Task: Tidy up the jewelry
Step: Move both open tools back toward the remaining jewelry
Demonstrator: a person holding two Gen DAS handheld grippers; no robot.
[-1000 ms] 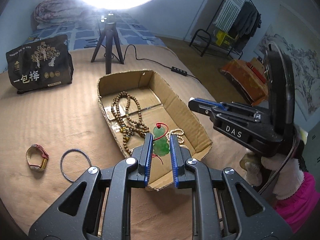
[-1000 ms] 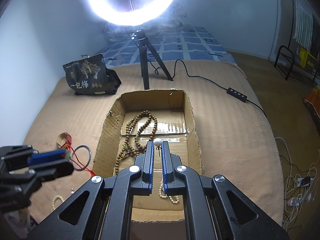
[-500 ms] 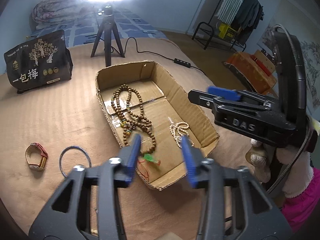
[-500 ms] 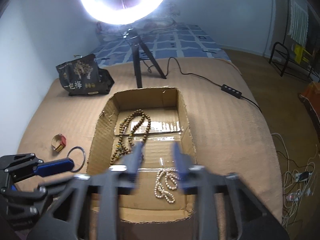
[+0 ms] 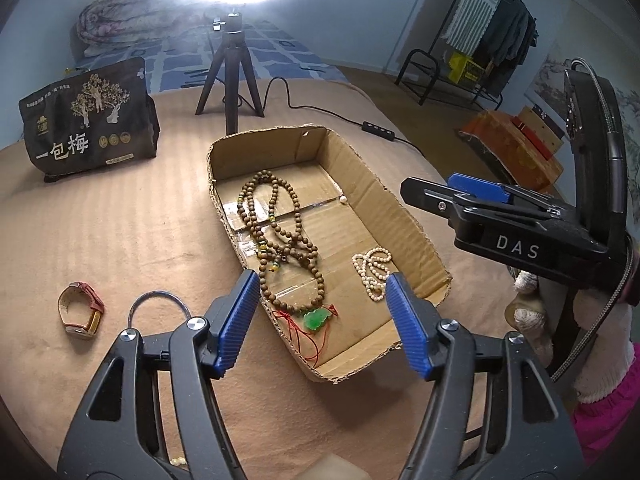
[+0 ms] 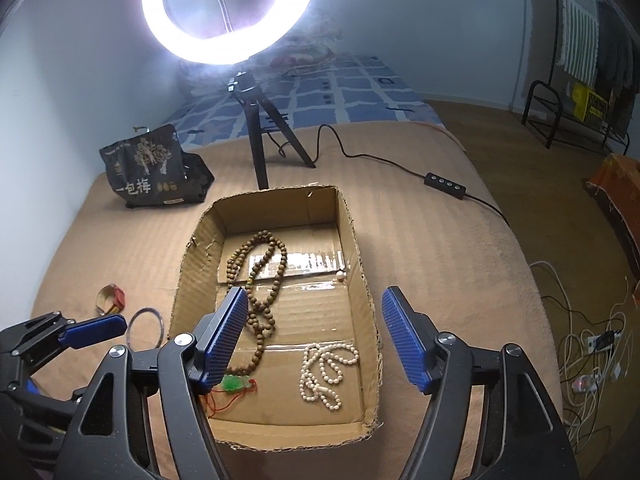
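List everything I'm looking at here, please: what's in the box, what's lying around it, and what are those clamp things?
Cardboard box: one, brown, open, on the tan bed cover.
Wooden bead necklace: one, brown, in the box's left half.
Jade pendant: one, green on red cord, near end of the box.
Pearl strand: one, cream, box's near right.
Loose pearl: one, white, by the right wall.
Watch: one, red strap, left of the box.
Bangle: one, thin and bluish, beside the watch.
Snack bag: one, black, far left.
Ring light: one, lit, on a black tripod behind the box.
Left gripper: black, blue pads, open.
Right gripper: same, open.
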